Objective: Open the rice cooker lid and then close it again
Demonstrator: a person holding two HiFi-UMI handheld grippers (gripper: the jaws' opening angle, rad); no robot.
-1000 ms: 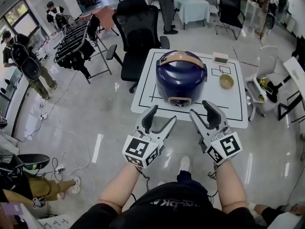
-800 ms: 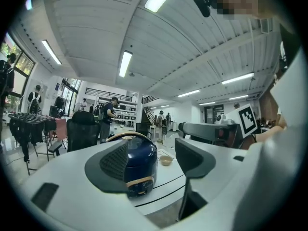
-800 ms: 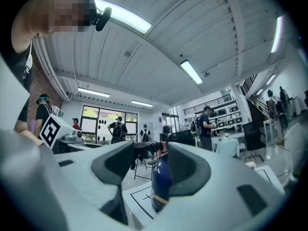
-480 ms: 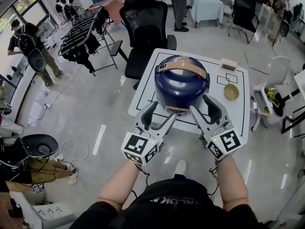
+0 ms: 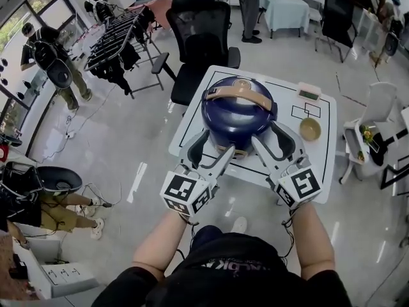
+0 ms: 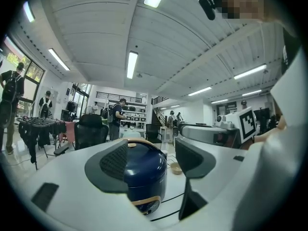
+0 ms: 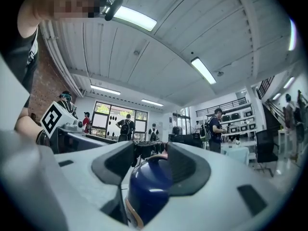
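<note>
A dark blue rice cooker (image 5: 238, 110) with a tan handle across its shut lid stands on a small white table (image 5: 319, 171). My left gripper (image 5: 213, 149) hovers open at the cooker's near left side, jaws wide apart with nothing between them. My right gripper (image 5: 271, 141) is open too, at the cooker's near right side. Through the left gripper view the cooker (image 6: 144, 177) shows between the jaws, its tan front latch low down. The right gripper view frames the cooker (image 7: 147, 191) in the gap of its jaws (image 7: 150, 165).
A small tan bowl (image 5: 310, 128) and a small white device (image 5: 308, 94) sit on the table's right part. A black office chair (image 5: 203, 31) stands behind the table, a white chair (image 5: 377, 107) to its right. People stand at the far left and back.
Both grippers have moved forward from the table's near edge up to the cooker's front sides. The head view has closed in on the table. Both stay open.
</note>
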